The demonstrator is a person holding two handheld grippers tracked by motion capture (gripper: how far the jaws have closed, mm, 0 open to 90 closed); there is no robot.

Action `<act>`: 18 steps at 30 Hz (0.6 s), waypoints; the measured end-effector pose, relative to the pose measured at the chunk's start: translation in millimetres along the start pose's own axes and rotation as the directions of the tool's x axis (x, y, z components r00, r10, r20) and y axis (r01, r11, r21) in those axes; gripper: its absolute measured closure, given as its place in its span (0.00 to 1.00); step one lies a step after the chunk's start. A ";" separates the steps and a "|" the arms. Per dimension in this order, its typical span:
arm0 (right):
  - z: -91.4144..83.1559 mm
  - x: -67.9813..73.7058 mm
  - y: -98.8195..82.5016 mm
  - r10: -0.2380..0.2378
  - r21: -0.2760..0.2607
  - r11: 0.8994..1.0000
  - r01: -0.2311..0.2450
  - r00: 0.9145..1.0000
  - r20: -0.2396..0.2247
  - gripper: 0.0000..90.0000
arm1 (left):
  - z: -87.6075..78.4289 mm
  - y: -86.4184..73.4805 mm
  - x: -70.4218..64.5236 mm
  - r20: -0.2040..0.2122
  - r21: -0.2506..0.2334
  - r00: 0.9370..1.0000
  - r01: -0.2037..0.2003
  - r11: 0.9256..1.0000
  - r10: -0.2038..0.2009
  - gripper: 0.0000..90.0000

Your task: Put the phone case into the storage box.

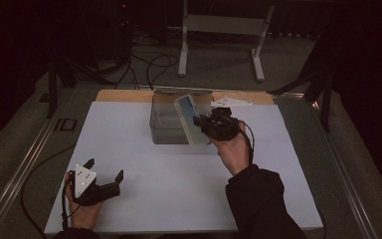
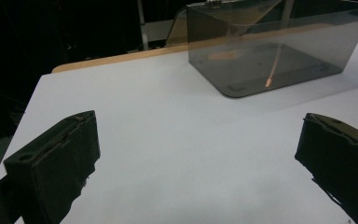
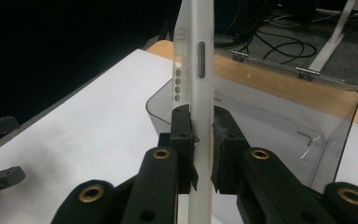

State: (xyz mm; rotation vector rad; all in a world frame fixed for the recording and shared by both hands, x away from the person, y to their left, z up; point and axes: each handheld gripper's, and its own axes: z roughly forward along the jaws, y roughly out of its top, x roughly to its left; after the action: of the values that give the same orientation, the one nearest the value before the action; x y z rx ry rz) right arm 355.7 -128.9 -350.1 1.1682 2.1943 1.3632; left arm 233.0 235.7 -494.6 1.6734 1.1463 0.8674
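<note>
gripping one white phone (image 3: 200,93) edge-on, the right gripper (image 3: 204,140) holds it over one clear box (image 1: 166,124); the left gripper (image 1: 104,172) rests wide open, seemingly empty.

Dim lab: floor cables (image 1: 149,64), stand legs (image 1: 183,50)

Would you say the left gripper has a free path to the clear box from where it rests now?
Probably yes: the left gripper is open, and bare white tabletop lies between it and the clear box.
</note>
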 end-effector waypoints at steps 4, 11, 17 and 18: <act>0.5 -0.8 3.7 -0.001 0.000 1.000 0.001 1.000 0.006 0.90 | 0.3 0.3 -1.2 0.000 0.003 1.000 -0.005 1.000 0.005 0.00; 0.7 -2.8 9.2 -0.004 -0.006 1.000 0.004 1.000 0.016 0.90 | 0.1 0.2 -1.2 0.001 0.001 1.000 -0.005 1.000 0.005 0.00; 0.8 -5.1 15.3 -0.002 -0.014 1.000 0.002 1.000 0.026 0.90 | 0.2 0.5 -1.4 0.003 0.003 1.000 -0.005 1.000 0.005 0.00; 1.0 -5.6 16.1 -0.004 -0.014 1.000 0.004 1.000 0.028 0.90 | 0.2 0.5 -1.4 0.003 0.002 1.000 -0.005 1.000 0.005 0.00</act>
State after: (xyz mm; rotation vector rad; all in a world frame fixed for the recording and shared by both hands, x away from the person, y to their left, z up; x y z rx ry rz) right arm 367.6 -129.1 -337.7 1.1704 2.1627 1.3501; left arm 232.8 234.2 -494.3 1.6795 1.1418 0.8664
